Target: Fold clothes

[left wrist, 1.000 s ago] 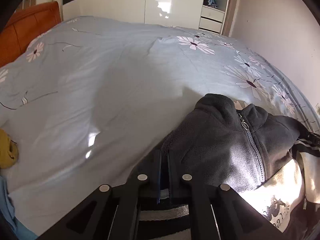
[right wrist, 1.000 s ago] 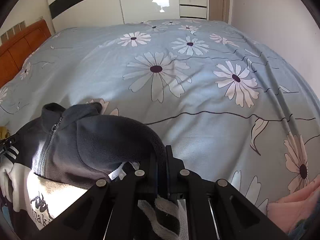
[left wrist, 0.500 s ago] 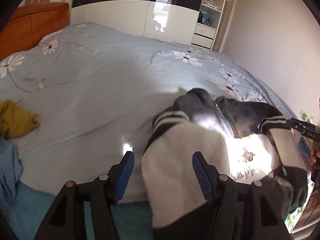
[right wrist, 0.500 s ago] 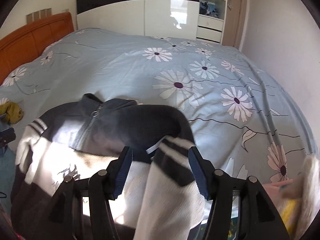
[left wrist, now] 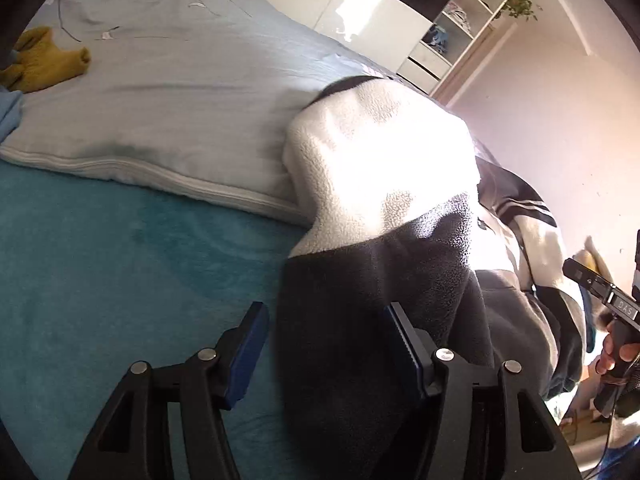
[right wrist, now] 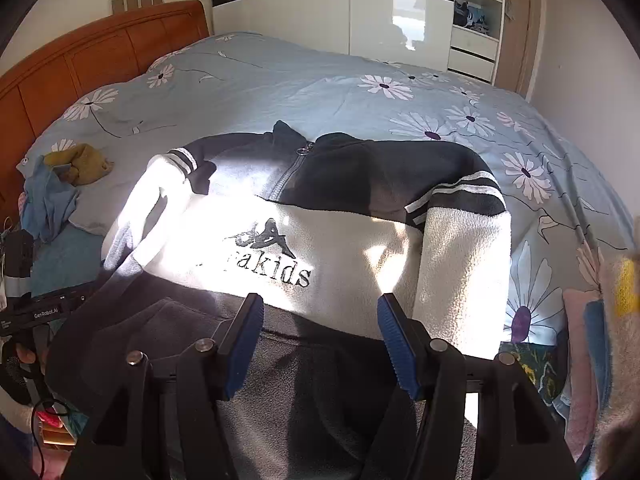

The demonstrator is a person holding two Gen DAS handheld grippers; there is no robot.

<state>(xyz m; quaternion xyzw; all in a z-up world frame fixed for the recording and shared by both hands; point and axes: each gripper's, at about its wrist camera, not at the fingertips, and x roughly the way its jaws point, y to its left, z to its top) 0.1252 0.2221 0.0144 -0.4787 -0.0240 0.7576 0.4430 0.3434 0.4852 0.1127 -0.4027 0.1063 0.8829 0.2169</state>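
I see one fleece jacket (right wrist: 336, 248) spread on the bed (right wrist: 280, 80), both sleeves folded in. My left gripper (left wrist: 324, 344) and right gripper (right wrist: 320, 336) are both spread, holding nothing.

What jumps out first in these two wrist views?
The fleece jacket, white with dark sleeves and printed lettering, lies sunlit across the near edge of the daisy-print duvet. Both hand-held grippers are open: the left hand-held gripper straddles a sleeve, the right hand-held gripper hangs over the hem. A mustard-yellow garment lies crumpled near the wooden headboard.
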